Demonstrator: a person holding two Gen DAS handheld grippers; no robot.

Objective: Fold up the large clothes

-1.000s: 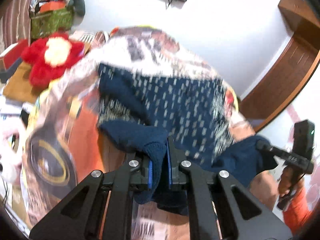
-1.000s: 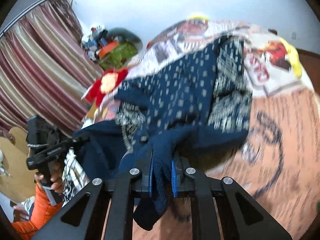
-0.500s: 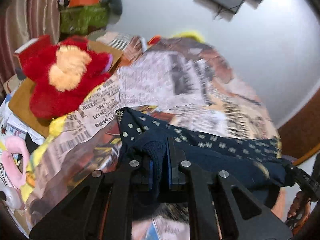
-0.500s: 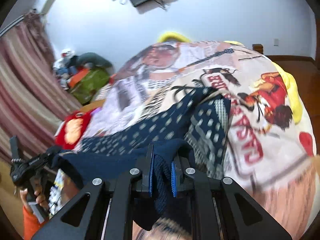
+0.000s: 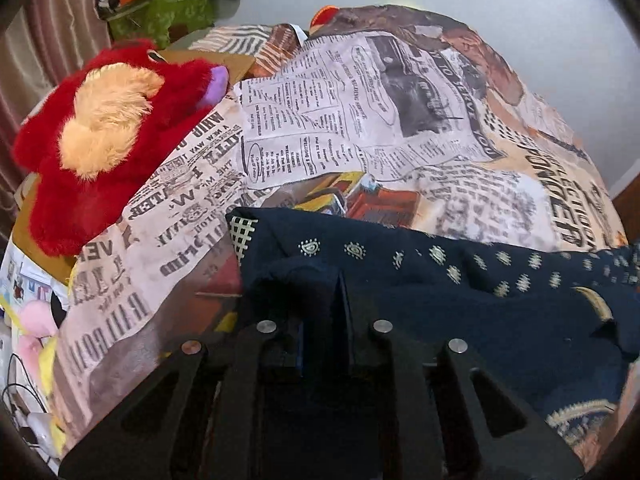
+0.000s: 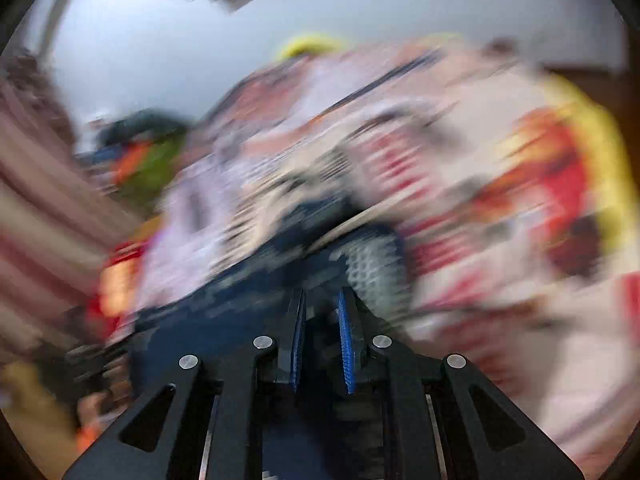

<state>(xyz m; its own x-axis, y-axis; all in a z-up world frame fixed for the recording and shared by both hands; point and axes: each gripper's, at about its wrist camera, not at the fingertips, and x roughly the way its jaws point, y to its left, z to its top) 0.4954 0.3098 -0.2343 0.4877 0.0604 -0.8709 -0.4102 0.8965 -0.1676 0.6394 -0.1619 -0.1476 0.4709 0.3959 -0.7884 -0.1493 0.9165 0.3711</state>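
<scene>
A navy garment [image 5: 460,304] with small pale motifs lies folded across the near part of a bed with a newspaper-print cover [image 5: 360,120]. My left gripper [image 5: 324,280] points down at the garment's left corner. Its jaws are opening, and a dark fold still sits between and over its fingers. The right wrist view is heavily blurred. In it, my right gripper [image 6: 322,296] stays shut, with navy cloth [image 6: 248,292] between its blue pads [image 6: 346,344] above the bed cover [image 6: 480,280].
A red and yellow plush toy [image 5: 100,136] lies on cardboard [image 5: 208,58] at the bed's left edge. A green bag [image 5: 168,8] with clutter stands behind it near a striped curtain [image 6: 36,208]. Pink items and cables lie at the lower left.
Both grippers carried the garment's near edge forward over the rest and down toward the far part of the bed, doubling it. The left jaws now stand slightly wider. The right view has blurred.
</scene>
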